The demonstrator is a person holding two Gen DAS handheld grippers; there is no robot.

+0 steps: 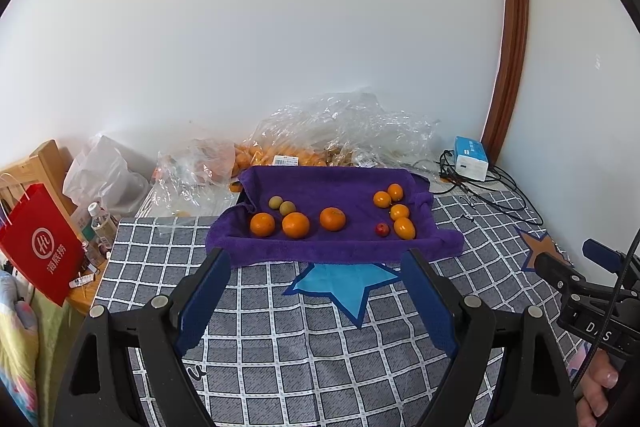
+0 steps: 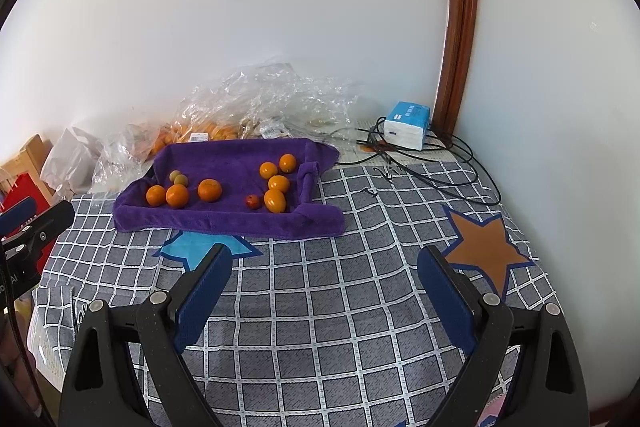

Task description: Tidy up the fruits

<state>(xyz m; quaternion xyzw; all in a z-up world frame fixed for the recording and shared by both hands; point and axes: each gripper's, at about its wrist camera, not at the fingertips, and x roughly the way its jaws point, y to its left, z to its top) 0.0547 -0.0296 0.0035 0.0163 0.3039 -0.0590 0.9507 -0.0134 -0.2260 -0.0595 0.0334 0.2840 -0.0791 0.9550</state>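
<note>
both my claws hang apart and empty, left gripper [image 1: 316,267] and right gripper [image 2: 324,263], short of the purple towel [image 1: 320,251]. fruit lies sorted-ish: oranges [image 1: 296,225] left, small oranges [image 1: 404,228] right. i judge sorting's underway; next, reach far for the red fruit [image 1: 382,229].

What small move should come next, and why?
Probably ease the right gripper forward toward the small red fruit. Both grippers, left gripper included, hang open and empty short of the purple towel, and that fruit lies odd among the small oranges.
</note>
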